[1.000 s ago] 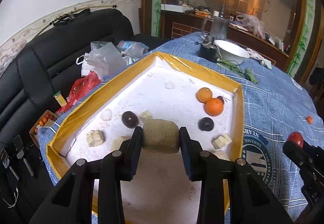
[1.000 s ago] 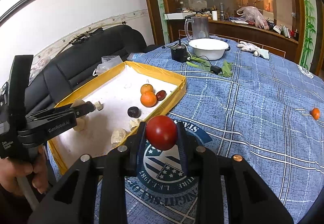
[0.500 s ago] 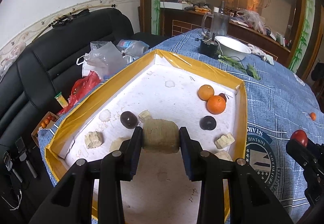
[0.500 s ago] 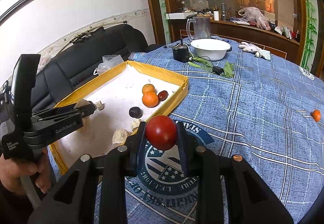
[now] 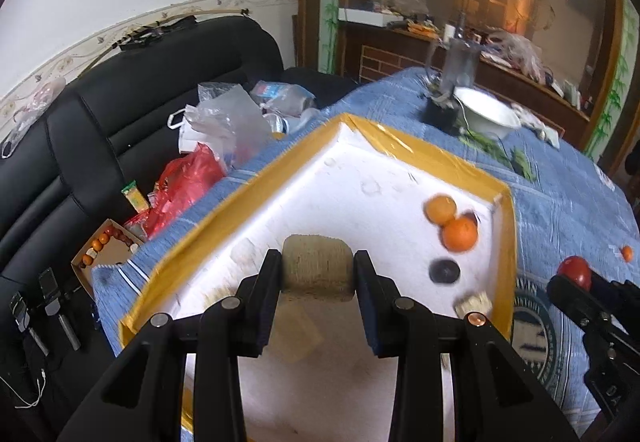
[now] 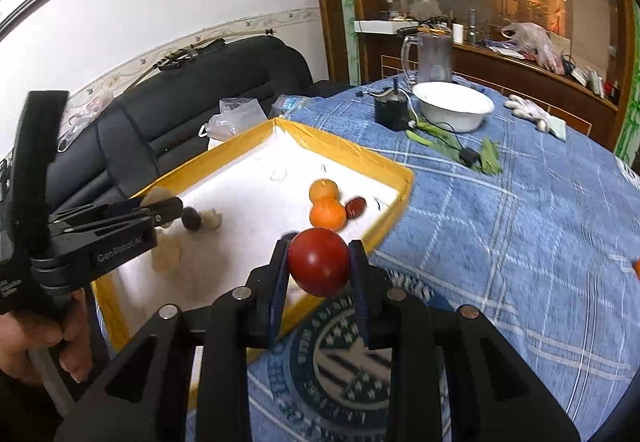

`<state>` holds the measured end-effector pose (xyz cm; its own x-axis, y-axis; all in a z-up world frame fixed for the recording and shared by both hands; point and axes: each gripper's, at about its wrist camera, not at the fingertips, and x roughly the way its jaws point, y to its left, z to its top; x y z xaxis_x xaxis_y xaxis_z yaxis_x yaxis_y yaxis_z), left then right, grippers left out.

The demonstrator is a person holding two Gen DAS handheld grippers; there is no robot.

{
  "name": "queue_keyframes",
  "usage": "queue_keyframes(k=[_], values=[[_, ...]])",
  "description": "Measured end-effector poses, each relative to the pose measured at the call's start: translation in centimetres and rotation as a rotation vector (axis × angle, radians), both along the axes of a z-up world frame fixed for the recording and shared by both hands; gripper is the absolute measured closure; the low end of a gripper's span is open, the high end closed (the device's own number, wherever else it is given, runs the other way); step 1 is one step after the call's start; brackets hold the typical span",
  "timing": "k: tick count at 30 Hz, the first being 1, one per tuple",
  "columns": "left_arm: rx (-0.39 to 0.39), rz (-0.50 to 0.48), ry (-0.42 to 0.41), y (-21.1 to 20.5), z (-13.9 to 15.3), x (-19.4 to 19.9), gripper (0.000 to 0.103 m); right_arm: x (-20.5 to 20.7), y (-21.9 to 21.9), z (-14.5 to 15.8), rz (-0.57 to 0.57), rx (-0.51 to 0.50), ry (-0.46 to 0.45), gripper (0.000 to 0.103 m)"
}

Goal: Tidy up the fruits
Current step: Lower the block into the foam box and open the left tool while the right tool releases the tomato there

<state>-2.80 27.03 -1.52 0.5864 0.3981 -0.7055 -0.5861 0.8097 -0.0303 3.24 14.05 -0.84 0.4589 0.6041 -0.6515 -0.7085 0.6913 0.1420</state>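
A: How far along w/ the fruit?

B: Partway, I'd say. Two oranges (image 6: 327, 207) and a dark fruit (image 5: 444, 271) are sitting inside the yellow-rimmed tray (image 6: 394, 165). The right claw (image 6: 320, 268) is gripping a red tomato (image 6: 319, 261) just over the tray's near rim. The left claw (image 5: 317, 274) is clamping a tan twine-wrapped roll (image 5: 317, 266) above the tray floor.

A: What's left?

B: One small orange (image 5: 627, 252) is lying on the desk (image 6: 520, 226), well apart from the tray.

A: Room?

B: Blue plaid cloth is covering the desk; a black sofa (image 5: 132, 90) is standing beyond the tray.

Red tomato (image 6: 319, 261), 2 orange oranges (image 6: 327, 215), yellow-rimmed white tray (image 6: 352, 152), blue plaid tablecloth (image 6: 520, 222), black sofa (image 5: 100, 130)
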Motion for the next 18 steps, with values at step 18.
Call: queue_keyframes(k=[18], values=[[-0.037,0.037,0.078,1.8,-1.6,2.9,0.067,4.6,6.5,-2.6,0.071,-0.076,0.074,0.072]])
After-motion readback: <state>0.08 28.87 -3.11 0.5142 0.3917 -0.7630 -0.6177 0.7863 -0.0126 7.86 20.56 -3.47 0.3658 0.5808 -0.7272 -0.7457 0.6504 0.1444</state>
